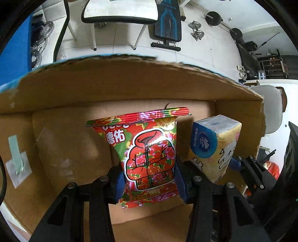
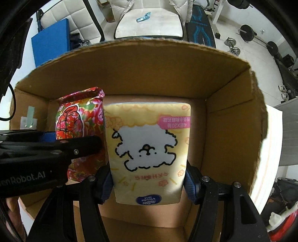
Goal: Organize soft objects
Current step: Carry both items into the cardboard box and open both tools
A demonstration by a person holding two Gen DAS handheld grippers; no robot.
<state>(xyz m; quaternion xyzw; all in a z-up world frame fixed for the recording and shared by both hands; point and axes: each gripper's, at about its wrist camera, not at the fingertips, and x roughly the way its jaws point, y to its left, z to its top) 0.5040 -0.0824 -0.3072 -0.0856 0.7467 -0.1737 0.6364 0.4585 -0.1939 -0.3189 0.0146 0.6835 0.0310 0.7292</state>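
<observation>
The red floral packet [image 1: 149,158] sits clamped between the blue pads of the left tongs [image 1: 149,178], held inside the open cardboard box [image 1: 130,83] above its floor. Just beside it, toward the box's right wall, the yellow tissue pack [image 2: 147,149] with a white cartoon dog is gripped by the right tongs [image 2: 148,184]. A white chair [image 1: 119,9] stands beyond the box's far wall.

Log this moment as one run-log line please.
left gripper: shut on red floral packet | right gripper: shut on yellow tissue pack | both held side by side over cardboard box
</observation>
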